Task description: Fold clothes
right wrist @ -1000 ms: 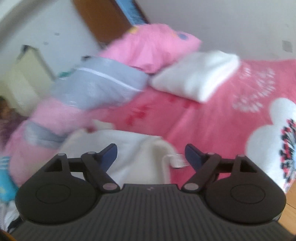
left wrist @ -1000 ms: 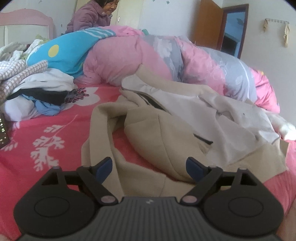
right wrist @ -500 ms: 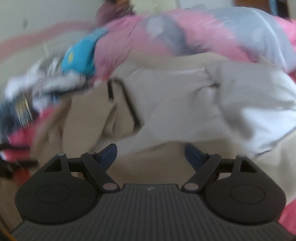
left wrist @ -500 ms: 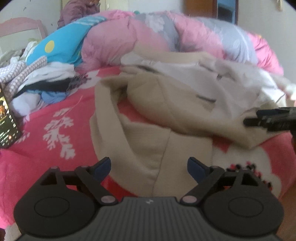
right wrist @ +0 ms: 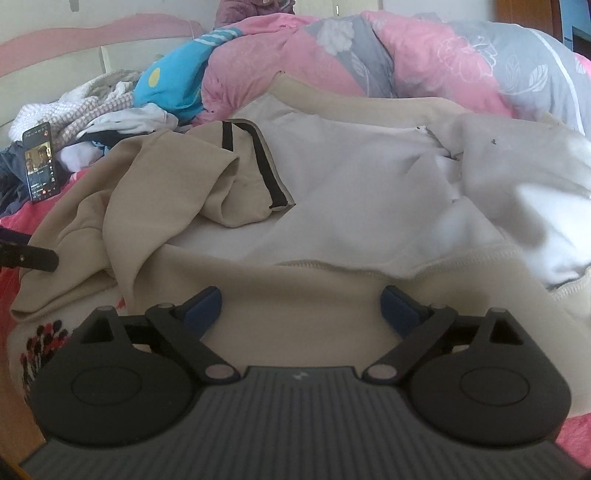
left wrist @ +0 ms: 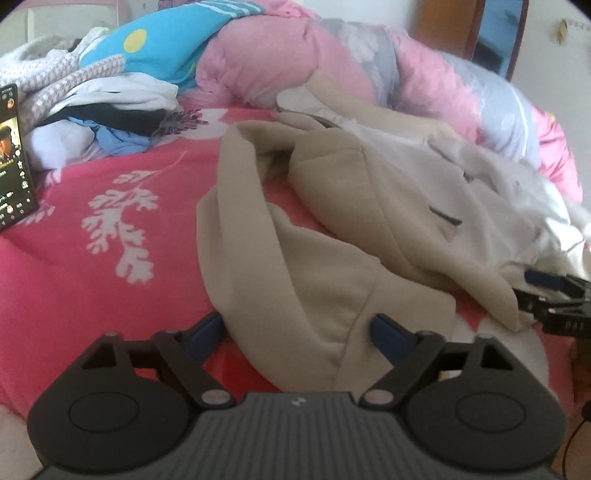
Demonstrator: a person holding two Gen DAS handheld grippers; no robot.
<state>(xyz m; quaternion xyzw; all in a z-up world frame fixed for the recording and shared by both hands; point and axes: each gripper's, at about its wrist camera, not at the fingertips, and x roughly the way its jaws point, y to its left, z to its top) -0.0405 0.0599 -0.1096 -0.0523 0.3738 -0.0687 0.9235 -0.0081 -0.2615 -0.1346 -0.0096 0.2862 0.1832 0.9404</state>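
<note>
A crumpled beige sweatshirt with a pale inner side turned out lies on the pink bed sheet. My left gripper is low over its near end. Beige fabric lies between the closing jaws, and the pads do not press on it. In the right wrist view the sweatshirt fills the middle. My right gripper hovers over the ribbed beige hem with its jaws opening wide, gripping nothing. The right gripper also shows at the right edge of the left wrist view, by the garment's corner.
A lit phone leans at the left beside a pile of mixed clothes. A rolled pink and grey quilt runs along the back. A person in a purple jacket sits behind it. A brown door stands at the far right.
The right gripper swung away from the pillows and rolled level, coming onto the sweatshirt's hem. The left gripper sank toward the garment's near end, and its jaws narrowed a little.
</note>
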